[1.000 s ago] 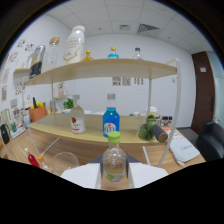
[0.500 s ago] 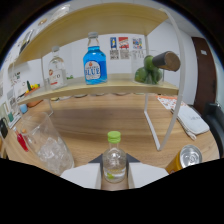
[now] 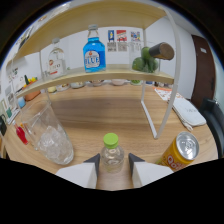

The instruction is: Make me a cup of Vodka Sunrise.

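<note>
A small clear bottle with a green cap stands upright between my fingers, and my gripper is shut on it. The grey fingertips press on both of its sides. Just ahead to the left, a clear glass holding ice cubes stands on the wooden table. An orange drink can lies tilted just ahead to the right. On the shelf beyond, a blue bottle stands in the middle, with a clear spirit bottle to its left.
A white two-level shelf stands across the table, and its front leg comes down just beyond the can. A green item and a dark bottle sit at the shelf's right end. A white flat object lies on the table to the right.
The gripper, still holding the bottle, has moved forward and lower toward the shelf. The ice glass and the orange can now sit close on either side.
</note>
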Demonstrator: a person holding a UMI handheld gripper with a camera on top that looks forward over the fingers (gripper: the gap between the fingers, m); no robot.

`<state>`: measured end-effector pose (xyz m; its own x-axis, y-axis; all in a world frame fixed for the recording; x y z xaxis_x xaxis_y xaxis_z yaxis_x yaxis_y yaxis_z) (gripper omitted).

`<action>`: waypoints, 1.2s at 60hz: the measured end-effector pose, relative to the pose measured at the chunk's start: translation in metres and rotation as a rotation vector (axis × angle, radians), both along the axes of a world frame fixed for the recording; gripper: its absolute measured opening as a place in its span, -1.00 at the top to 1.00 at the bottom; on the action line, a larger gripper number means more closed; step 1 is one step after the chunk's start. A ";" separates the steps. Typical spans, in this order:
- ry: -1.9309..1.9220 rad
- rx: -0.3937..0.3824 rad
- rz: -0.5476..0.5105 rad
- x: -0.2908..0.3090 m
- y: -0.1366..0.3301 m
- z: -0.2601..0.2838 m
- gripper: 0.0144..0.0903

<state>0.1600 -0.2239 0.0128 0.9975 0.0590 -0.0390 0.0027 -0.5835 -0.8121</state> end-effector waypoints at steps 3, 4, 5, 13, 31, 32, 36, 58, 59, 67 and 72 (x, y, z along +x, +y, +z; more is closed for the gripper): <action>-0.008 -0.002 -0.007 0.002 -0.002 0.004 -0.28; -0.009 0.002 -0.007 0.001 -0.002 0.007 -0.38; -0.010 0.007 -0.007 0.001 -0.003 0.011 -0.49; -0.042 0.058 -0.029 -0.001 -0.013 0.053 -0.85; -0.096 0.109 -0.064 -0.043 -0.070 0.145 -0.89; -0.102 0.110 -0.064 -0.046 -0.074 0.148 -0.89; -0.117 0.110 -0.071 -0.055 -0.090 0.156 -0.89; -0.114 0.100 -0.059 -0.109 -0.141 0.161 -0.88; -0.113 0.099 -0.061 -0.110 -0.142 0.161 -0.88; -0.114 0.096 -0.077 -0.114 -0.144 0.162 -0.89; -0.106 0.097 -0.086 -0.117 -0.144 0.161 -0.89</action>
<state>0.0432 -0.3679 0.1740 0.9972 -0.0279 0.0688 0.0453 -0.5046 -0.8622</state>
